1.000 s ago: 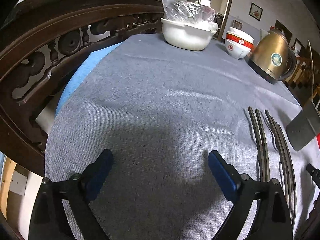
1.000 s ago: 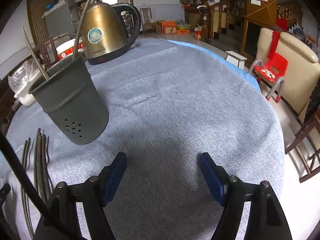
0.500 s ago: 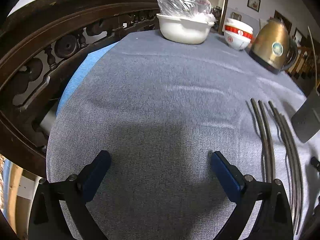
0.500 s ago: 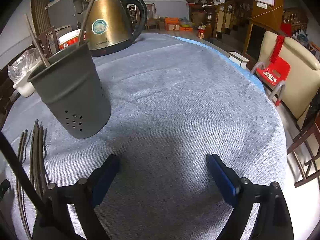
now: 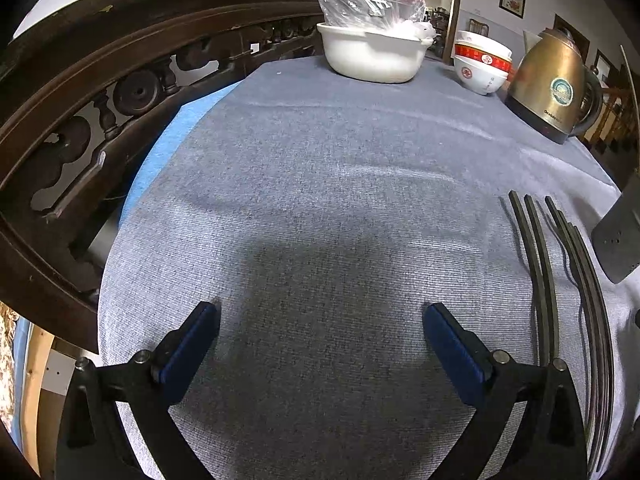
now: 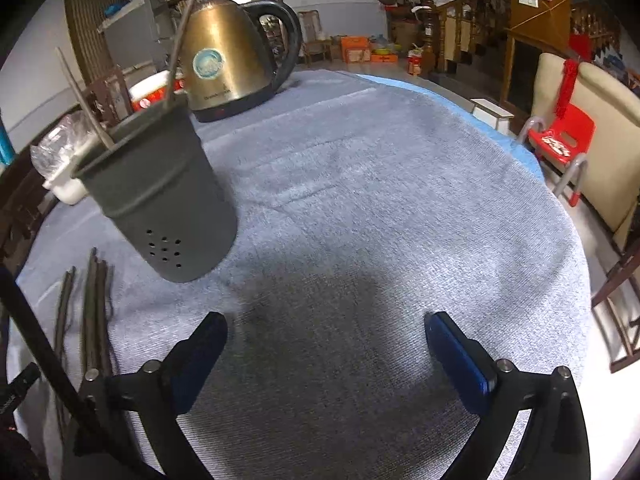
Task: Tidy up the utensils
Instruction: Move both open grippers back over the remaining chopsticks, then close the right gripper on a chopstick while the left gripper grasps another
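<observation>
Since the earlier frames both claws have just been opening, the right gripper [image 6: 326,354] by more than the left gripper [image 5: 320,340], and nothing but bare grey tablecloth [image 5: 340,200] lies between either pair of pads; we see little else shifted, only the scene sitting slightly nearer in each view. Both now stand released and wide.

The chopsticks [image 5: 560,280] lie flat on the cloth between the two claws: just off the right of our left claw and to the left of our right one [image 6: 94,312], long axes running away from us. The grey perforated holder [image 6: 160,196], already with a few sticks in it, stands upright ahead-left of our right claw, just beyond the chopsticks' far tips. We judge either hand could reach them sideways.
</observation>
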### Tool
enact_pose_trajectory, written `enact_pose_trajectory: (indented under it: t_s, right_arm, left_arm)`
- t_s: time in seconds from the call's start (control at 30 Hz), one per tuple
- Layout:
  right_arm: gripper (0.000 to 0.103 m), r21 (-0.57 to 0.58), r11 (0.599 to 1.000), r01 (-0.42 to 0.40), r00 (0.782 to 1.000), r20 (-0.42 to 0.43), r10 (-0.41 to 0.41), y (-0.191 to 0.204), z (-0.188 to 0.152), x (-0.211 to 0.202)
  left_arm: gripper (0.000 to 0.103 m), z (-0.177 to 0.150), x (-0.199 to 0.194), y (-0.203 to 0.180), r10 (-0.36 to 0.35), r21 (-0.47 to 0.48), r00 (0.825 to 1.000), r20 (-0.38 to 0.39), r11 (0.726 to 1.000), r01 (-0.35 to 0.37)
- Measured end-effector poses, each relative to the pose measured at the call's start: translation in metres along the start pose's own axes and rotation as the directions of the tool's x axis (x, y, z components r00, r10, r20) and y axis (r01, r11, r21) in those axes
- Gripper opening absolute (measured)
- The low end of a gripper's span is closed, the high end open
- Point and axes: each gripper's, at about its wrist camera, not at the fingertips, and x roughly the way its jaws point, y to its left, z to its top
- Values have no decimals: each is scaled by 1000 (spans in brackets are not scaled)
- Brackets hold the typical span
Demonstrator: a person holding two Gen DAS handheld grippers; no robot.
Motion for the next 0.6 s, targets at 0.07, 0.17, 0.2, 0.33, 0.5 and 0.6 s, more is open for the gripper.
enact_pose_trajectory:
  t_s: [0.07, 0.17, 0.2, 0.33, 0.5, 0.6]
  right_arm:
    - [83, -3, 995, -98, 995, -25, 98, 2, 0, -8]
    - [70, -52, 974, -222, 971, -99, 216, 19, 3, -19]
    - [67, -94, 962, -256, 962, -127, 243, 31, 4, -22]
    - [35, -145, 924, -355, 916, -253, 312, 66, 7, -15]
    - [34, -219, 907, -359, 898, -346, 272, 102, 7, 2]
    - [34, -241, 905, -352, 899, -355, 255, 111, 11, 3]
  left_arm:
    - [102, 0, 0, 0, 0, 0, 1000, 0, 1000, 0]
    - [102, 0, 0, 0, 0, 2, 1000, 0, 1000, 0]
    - [102, 0, 0, 0, -1, 2, 1000, 0, 1000, 1]
    - [102, -1, -1, 3, -12, 0, 1000, 5, 1000, 12]
    - [102, -1, -2, 3, -24, -6, 1000, 10, 1000, 24]
    - [102, -2, -1, 2, -19, -1, 1000, 8, 1000, 19]
